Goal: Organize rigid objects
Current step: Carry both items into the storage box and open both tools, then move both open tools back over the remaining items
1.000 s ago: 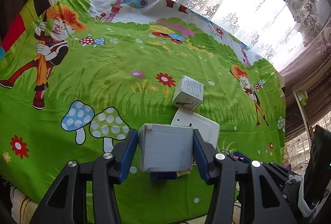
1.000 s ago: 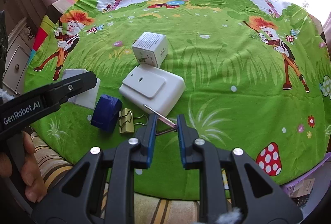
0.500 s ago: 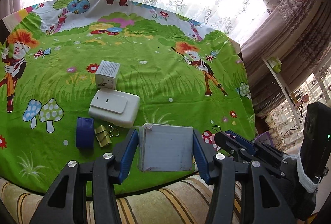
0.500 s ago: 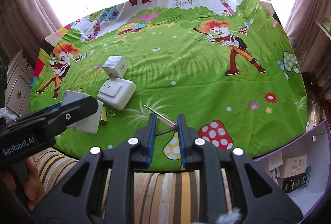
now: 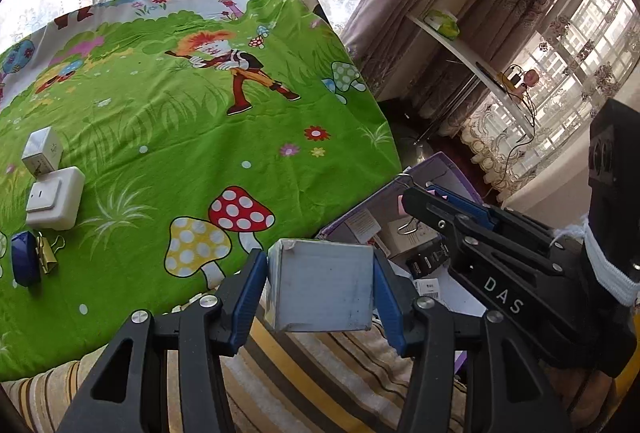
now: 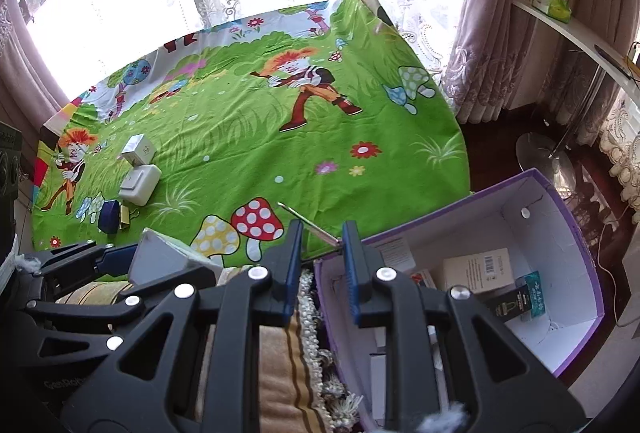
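Judging progress as roughly midway: the left gripper [image 5: 320, 273] was clamped on a grey box [image 5: 322, 285], held past the edge of the green-clothed worktop [image 5: 240, 121] and short of the purple bin [image 6: 560, 217]. The right gripper [image 6: 319, 233] pinched a binder clip's wire handle [image 6: 308, 223] at the bin's rim. Several packages [image 6: 480, 269] already lay in the bin. Left on the worktop: white cube box [image 5: 42, 151], white switch unit [image 5: 54, 199], blue object [image 5: 25, 263], gold clip [image 5: 47, 257].
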`<move>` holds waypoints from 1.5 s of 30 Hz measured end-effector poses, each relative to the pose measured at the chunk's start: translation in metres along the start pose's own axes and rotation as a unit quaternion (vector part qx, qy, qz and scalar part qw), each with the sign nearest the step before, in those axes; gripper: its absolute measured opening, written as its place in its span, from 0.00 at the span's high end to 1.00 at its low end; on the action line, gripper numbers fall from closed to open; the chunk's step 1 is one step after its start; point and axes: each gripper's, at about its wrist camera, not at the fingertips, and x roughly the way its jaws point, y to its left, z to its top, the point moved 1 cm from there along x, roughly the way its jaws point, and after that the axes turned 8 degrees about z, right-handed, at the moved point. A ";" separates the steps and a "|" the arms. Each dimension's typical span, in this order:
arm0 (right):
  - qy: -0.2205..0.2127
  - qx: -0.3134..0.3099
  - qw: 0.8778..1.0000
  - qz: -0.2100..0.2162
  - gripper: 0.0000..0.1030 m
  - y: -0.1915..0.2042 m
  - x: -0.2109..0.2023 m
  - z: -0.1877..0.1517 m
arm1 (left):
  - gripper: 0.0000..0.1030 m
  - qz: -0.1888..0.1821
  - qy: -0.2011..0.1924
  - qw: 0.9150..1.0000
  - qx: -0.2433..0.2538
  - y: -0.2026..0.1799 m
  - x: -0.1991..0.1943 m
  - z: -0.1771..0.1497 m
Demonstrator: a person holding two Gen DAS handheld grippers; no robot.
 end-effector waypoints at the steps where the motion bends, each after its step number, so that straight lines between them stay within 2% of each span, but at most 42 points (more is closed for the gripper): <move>1: -0.002 0.006 1.000 -0.007 0.77 -0.009 -0.005 -0.001 | 0.49 -0.007 0.003 1.000 0.005 -0.007 0.002 0.000; 10: -0.025 0.056 0.996 -0.067 0.77 -0.073 -0.038 -0.013 | 0.49 -0.053 0.016 0.997 0.045 -0.058 0.015 -0.003; 16: -0.032 0.060 0.993 -0.101 0.77 -0.084 -0.045 -0.015 | 0.48 -0.091 0.021 0.994 0.066 -0.075 0.018 -0.003; 20: -0.030 0.063 0.992 -0.109 0.76 -0.086 -0.044 -0.015 | 0.40 -0.101 0.028 0.992 0.073 -0.079 0.019 -0.003; 21: -0.029 0.064 0.992 -0.109 0.74 -0.085 -0.044 -0.015 | 0.40 -0.101 0.028 0.992 0.072 -0.079 0.019 -0.003; 26: -0.034 0.055 0.992 -0.109 0.53 -0.077 -0.044 -0.013 | 0.40 -0.094 0.031 0.993 0.056 -0.065 0.017 -0.002; 28: -0.035 0.051 0.992 -0.108 0.48 -0.073 -0.044 -0.011 | 0.40 -0.090 0.028 0.994 0.050 -0.059 0.015 0.000; 45: -0.034 0.019 0.996 -0.082 0.41 -0.036 -0.040 -0.001 | 0.40 -0.059 -0.005 0.998 -0.003 0.004 -0.008 0.011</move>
